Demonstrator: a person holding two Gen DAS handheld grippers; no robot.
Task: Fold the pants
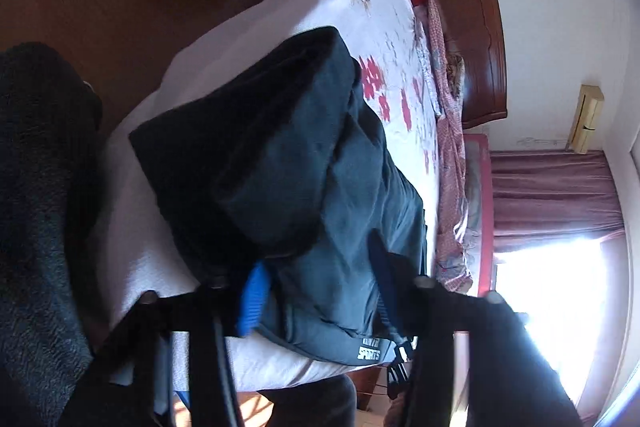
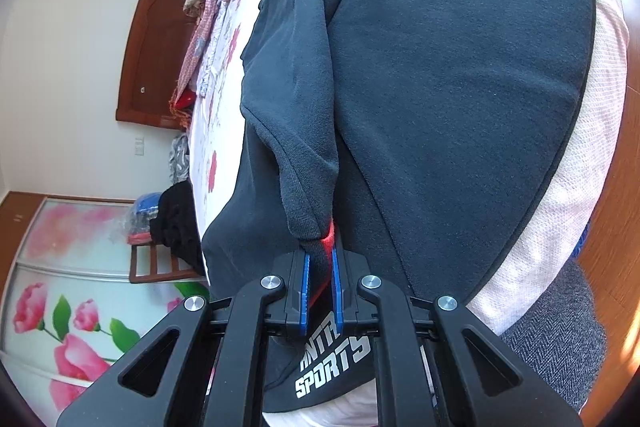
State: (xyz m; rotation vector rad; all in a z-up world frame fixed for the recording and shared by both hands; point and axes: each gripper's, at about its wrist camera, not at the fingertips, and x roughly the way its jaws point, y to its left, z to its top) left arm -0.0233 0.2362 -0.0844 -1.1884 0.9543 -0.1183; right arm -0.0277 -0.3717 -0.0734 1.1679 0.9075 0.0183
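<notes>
We see right gripper (image 2: pixel 320 291) pinching pants (image 2: pixel 440 67) hem; left gripper (image 1: pixel 316 291) blurred, grip unclear; bed (image 2: pixel 560 211) beyond.

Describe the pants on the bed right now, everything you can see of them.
The pants are dark blue-grey, of soft knit fabric, lying partly folded on the white floral bed sheet. White "SPORTS" lettering marks the near end. A thick fold sits on top in the left wrist view. The right gripper is shut on a narrow end showing red inside. The left gripper straddles the near edge; its grip is unclear.
</notes>
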